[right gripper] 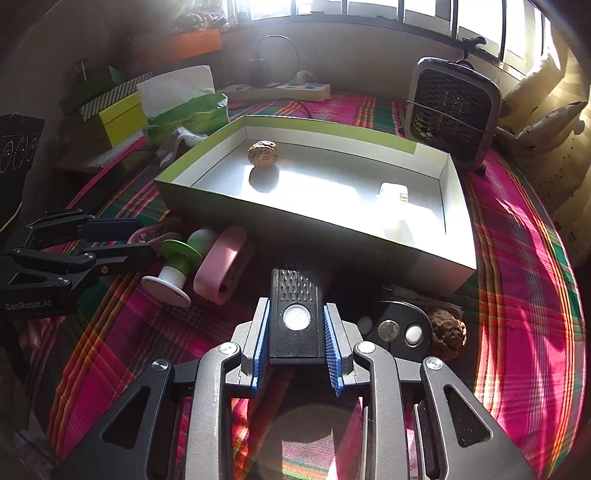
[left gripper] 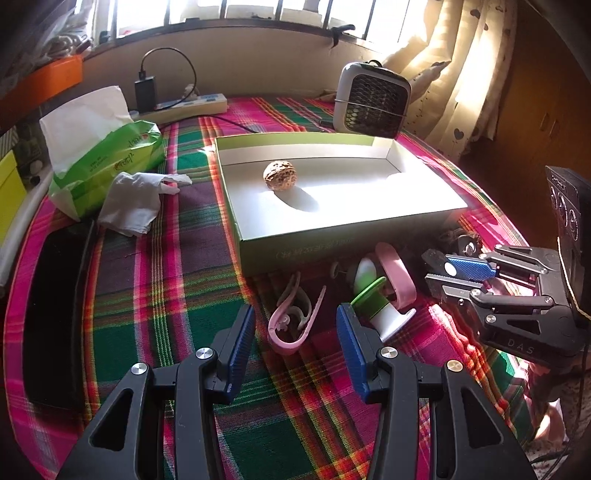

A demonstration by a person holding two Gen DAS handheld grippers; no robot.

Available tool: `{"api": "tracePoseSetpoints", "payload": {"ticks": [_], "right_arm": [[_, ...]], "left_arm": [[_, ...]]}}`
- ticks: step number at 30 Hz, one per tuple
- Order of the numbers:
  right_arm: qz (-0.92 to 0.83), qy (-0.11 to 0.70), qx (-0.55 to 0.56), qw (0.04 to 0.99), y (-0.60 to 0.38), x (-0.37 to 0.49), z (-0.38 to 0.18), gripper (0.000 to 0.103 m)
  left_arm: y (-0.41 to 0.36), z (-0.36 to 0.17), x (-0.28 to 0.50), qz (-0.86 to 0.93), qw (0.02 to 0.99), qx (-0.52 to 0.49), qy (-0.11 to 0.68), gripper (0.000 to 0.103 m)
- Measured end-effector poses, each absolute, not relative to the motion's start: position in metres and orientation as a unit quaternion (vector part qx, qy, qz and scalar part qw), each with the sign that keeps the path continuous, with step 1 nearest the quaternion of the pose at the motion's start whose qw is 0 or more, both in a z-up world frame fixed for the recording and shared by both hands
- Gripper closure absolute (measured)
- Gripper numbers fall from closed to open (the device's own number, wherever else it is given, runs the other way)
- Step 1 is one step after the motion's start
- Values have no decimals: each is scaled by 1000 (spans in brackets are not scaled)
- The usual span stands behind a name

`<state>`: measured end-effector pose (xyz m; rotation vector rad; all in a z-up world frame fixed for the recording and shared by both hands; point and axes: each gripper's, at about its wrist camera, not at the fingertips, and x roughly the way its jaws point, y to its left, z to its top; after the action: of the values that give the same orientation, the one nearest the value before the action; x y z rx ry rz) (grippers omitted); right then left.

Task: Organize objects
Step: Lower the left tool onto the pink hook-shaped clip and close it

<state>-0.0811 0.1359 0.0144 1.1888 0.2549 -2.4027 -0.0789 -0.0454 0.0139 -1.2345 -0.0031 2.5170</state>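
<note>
Left gripper (left gripper: 295, 345): jaws wide, empty | right gripper (right gripper: 297, 345): jaws clamped on black block (right gripper: 295, 314) | walnut (left gripper: 280, 175) in box (left gripper: 295, 247)

This place is a room in a home. A plaid cloth (left gripper: 155, 280) in pink, green and purple covers the surface below the left gripper (left gripper: 295, 332). Far ahead of it, a barred window (left gripper: 236, 11) lets in strong sun, and to the right hangs a cream curtain (left gripper: 472, 74) printed with small hearts. Ahead on the left lies a green tissue pack (left gripper: 107, 162), behind it a power strip (left gripper: 192, 105) with a charger, and ahead on the right stands a small fan (left gripper: 373, 99).
</note>
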Motion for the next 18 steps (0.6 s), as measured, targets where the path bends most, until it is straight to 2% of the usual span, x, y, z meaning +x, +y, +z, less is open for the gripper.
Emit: {"api": "tracePoseSetpoints", "payload": {"ticks": [18], "right_arm": [[-873, 93, 426, 220, 135, -85, 14, 75]], "left_arm": [[-29, 8, -86, 890, 140, -430, 60, 60]]}}
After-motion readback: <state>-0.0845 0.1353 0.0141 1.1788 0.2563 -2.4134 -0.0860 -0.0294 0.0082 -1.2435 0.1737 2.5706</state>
